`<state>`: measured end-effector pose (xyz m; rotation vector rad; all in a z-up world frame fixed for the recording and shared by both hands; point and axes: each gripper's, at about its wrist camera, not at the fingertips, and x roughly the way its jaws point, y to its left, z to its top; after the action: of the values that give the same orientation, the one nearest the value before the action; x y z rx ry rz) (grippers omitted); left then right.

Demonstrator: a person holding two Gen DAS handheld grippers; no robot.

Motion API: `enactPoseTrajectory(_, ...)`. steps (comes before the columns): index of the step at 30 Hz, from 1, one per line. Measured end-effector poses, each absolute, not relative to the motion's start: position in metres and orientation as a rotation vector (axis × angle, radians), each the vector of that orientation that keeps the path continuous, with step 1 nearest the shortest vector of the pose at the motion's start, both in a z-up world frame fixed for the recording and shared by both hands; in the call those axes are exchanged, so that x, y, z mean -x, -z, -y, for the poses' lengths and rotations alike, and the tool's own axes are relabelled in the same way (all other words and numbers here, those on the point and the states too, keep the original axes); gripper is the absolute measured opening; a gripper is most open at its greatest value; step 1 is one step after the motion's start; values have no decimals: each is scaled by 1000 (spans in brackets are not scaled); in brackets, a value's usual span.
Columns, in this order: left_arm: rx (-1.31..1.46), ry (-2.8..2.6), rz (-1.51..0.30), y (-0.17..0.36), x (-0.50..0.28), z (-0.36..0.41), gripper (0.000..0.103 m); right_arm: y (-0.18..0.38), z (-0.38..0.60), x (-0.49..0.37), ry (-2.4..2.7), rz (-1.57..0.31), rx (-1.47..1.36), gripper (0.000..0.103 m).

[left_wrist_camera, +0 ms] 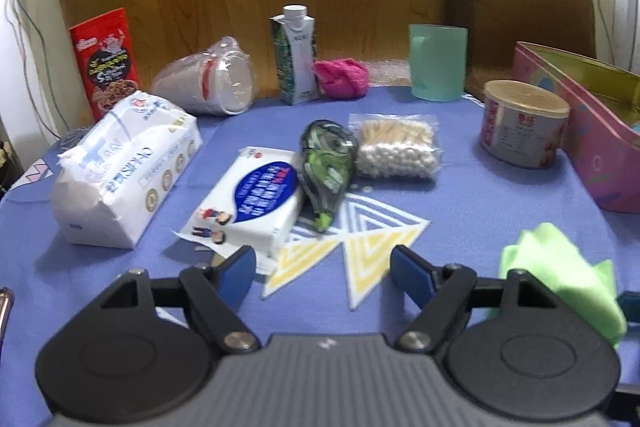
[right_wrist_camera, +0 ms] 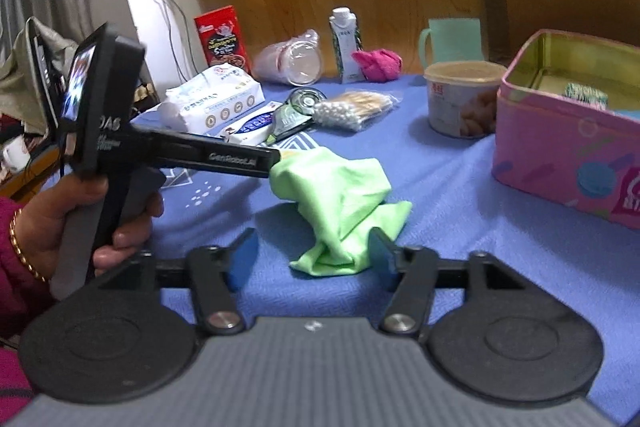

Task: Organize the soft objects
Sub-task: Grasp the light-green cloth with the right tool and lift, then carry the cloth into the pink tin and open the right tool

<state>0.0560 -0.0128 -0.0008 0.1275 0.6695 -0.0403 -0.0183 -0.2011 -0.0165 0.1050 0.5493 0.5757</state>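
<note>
Blue patterned tablecloth (right_wrist_camera: 440, 179) against a wood-panel backdrop, cluttered with packets, cups and a tin. Right gripper (right_wrist_camera: 316, 253) stands open, empty, its right pad at the near edge of the crumpled green cloth (right_wrist_camera: 340, 195); left gripper (left_wrist_camera: 323, 269) is also open over bare cloth-cover, holding nothing, with the green cloth just beside its right finger. Judged step: securing the cloth; next, close on a fold and carry it toward the pink tin (right_wrist_camera: 560, 151), probably the destination.

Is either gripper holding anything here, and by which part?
Nothing is held. The left gripper is open over bare tablecloth; the right gripper is open, the crumpled green cloth lying loose between its fingers.
</note>
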Motion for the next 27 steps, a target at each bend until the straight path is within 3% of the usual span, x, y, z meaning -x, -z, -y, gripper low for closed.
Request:
enactPoseTrajectory(4,-115,95,-694,-5,-52,23,78,15,206,20,-542,-519,-82,74)
enactPoseTrajectory(9,15,301,-718,-22,-41,29,79,21,217,12,-491,-556,-103,75)
enactPoseTrajectory(12,24,406,-746,-23,-37,41,73,23,217,10,-492,-563,-113,74)
enactPoseTrajectory(14,6,436,-795,-14,-39,51,56,23,213,10,-500,-566,-103,59)
enactPoseTrajectory(15,2,443,-827,-9,-42,55,47,23,211,9,-508,-570,-95,44)
enactPoseTrajectory(16,-5,434,-813,-7,-41,58,44,23,207,9,-513,-569,-85,23)
enactPoseTrajectory(17,-19,441,-821,-7,-41,62,40,23,205,8,-523,-571,-81,15)
enactPoseTrajectory(19,-12,489,-839,-12,-43,70,20,22,204,6,-529,-561,-90,10)
enactPoseTrajectory(27,-82,632,-650,-78,-62,137,21,-13,238,13,-337,-296,-75,10)
